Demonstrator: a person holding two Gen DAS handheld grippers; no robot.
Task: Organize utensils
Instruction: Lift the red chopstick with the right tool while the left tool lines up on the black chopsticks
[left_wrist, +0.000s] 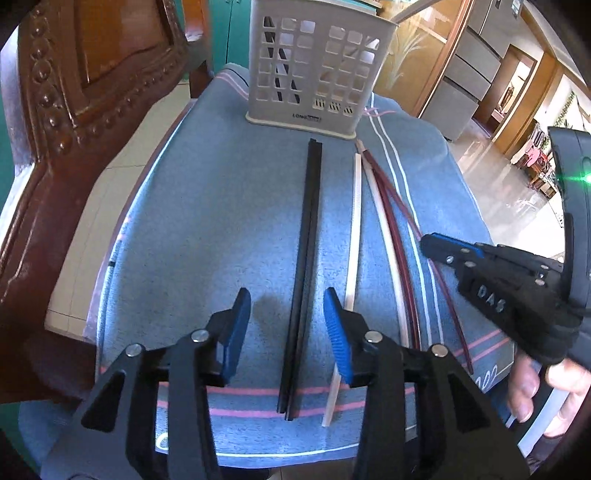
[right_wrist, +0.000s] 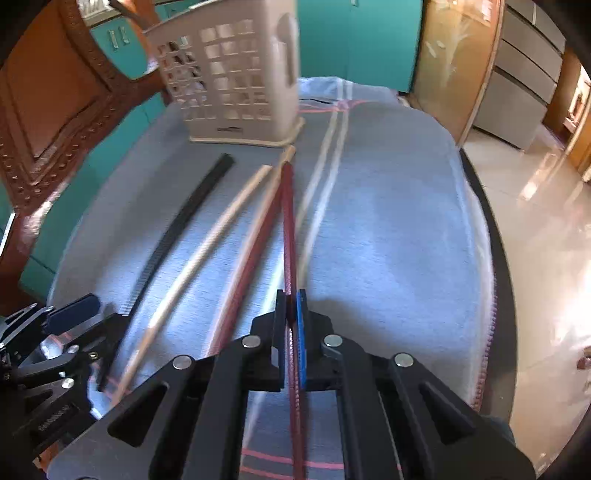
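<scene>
On the bench draped with a blue striped towel, the left hand-held gripper is spread wide astride a pair of long black chopsticks, which lie untouched between the blue pads. The right hand-held gripper is clenched on one thin dark-red chopstick; its twin lies just beside it, as do two pale wooden chopsticks. Both black sticks should be squeezed together, squarely, before any lift toward the beige perforated plastic utensil holder; the red stick is best kept level so that it cannot pivot.
</scene>
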